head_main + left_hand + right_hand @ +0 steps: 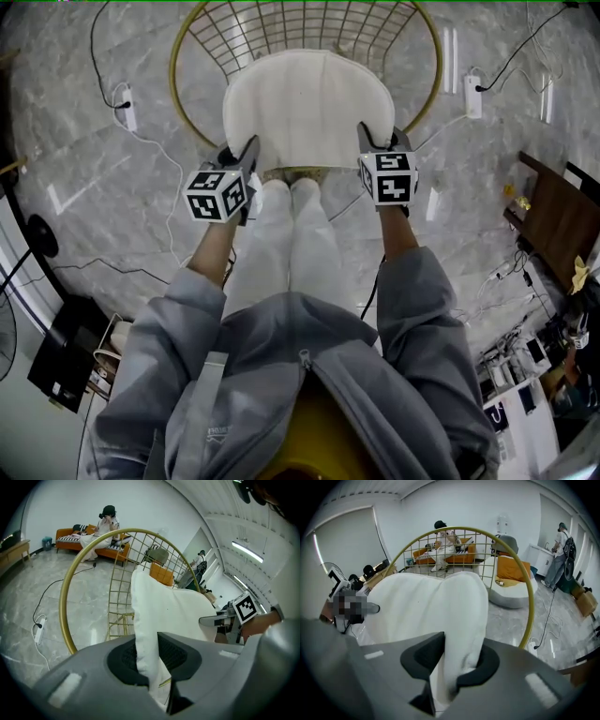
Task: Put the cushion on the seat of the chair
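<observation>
Grey marbled floor (84,178) fills the room, crossed by cables (155,150) and power strips (127,105). On it stands the chair (174,84), a gold hoop with a wire-grid back. In the head view its seat is hidden beneath the white cushion (307,103), so it cannot be told whether the cushion rests on the seat or hangs just above it. The left hand-held gripper (249,150) is clamped narrow on the cushion's near left corner, and the right hand-held gripper (366,139) on its near right corner. Each gripper view shows the fabric squeezed thin between that gripper's pads, with the rest of the cushion billowing in front of the chair back and covering much of the grid. The wearer's white trousers (291,253) cover the chair's front edge, and the chair's legs are out of sight. Far behind, small and soft, a person (107,524) sits on an orange sofa (91,543).
</observation>
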A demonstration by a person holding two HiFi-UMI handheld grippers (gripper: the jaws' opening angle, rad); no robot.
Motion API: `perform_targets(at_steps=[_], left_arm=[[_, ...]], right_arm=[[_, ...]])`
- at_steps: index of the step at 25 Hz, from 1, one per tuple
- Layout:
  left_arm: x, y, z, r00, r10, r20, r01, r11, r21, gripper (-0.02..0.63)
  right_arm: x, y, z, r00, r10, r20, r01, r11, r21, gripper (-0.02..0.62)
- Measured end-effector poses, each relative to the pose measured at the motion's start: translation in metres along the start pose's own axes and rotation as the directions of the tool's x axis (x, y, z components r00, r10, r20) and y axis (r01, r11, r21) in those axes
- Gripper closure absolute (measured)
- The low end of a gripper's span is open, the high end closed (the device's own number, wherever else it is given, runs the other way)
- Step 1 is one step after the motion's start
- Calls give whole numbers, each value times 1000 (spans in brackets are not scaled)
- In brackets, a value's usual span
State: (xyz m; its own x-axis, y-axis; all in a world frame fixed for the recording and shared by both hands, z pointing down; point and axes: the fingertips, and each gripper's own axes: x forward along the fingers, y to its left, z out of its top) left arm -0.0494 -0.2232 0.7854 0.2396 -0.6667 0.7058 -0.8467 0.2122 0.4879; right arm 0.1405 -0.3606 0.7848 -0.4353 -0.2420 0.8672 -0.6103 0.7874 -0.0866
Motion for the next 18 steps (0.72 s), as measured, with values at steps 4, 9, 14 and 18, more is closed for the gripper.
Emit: perform_targets(at_steps=[4,9,14,18], left_arm=[[23,11,-13,999,15,-44,-16,999,-34,538],[42,20,-25,995,47,-92,-51,998,-41,535],[51,31,-30,990,81,-114,-85,996,-37,487],[54,40,-30,983,124,-135,-129,991,-36,179]], right_arm=[[25,-7,-8,998,-3,-66,2,1000,-17,505],[46,-11,-16,992,-2,-126,-2,1000,-29,500],[57,-13,-16,990,-12,-142,6,999,-41,474],[56,-40,-12,978,-159,-133,156,987,-32,259]])
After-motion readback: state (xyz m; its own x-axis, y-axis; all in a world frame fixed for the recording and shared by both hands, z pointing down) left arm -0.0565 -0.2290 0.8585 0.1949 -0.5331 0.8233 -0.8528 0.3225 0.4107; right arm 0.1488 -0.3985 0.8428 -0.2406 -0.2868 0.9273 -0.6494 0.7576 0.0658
